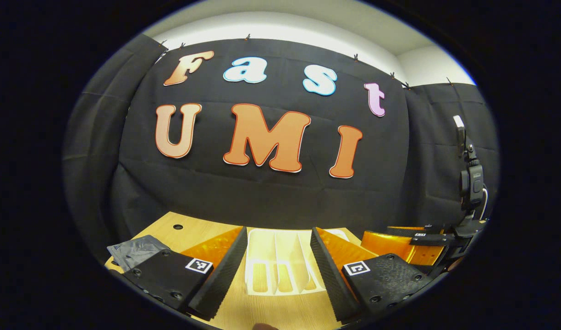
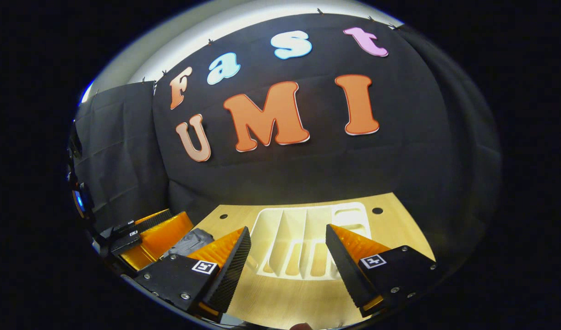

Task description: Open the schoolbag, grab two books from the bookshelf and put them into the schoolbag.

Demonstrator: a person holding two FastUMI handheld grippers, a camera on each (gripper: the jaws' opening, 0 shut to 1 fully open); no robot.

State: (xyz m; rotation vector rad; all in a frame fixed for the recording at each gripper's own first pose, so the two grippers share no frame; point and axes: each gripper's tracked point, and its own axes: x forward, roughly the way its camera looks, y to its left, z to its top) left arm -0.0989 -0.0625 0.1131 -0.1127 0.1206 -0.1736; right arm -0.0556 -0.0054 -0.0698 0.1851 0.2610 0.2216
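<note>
Left gripper view: your left gripper [image 1: 279, 256] hangs wide apart and empty over the wooden table [image 1: 280, 311], aimed at the white bookshelf [image 1: 280, 268], whose 3 slots look bare; no books visible. The grey schoolbag [image 1: 136, 252] lies at the table's left edge, apparently still closed. At far right the other gripper [image 1: 402, 245] waits level, likely staged alongside. Right gripper view: your right gripper [image 2: 287, 256] is also spread wide, holding nothing, squared on that bookshelf [image 2: 349, 220] from the opposite side. Here the schoolbag [image 2: 189, 243] sits just beside the left gripper's orange finger [image 2: 163, 238], suggesting that hand should open it.
</note>
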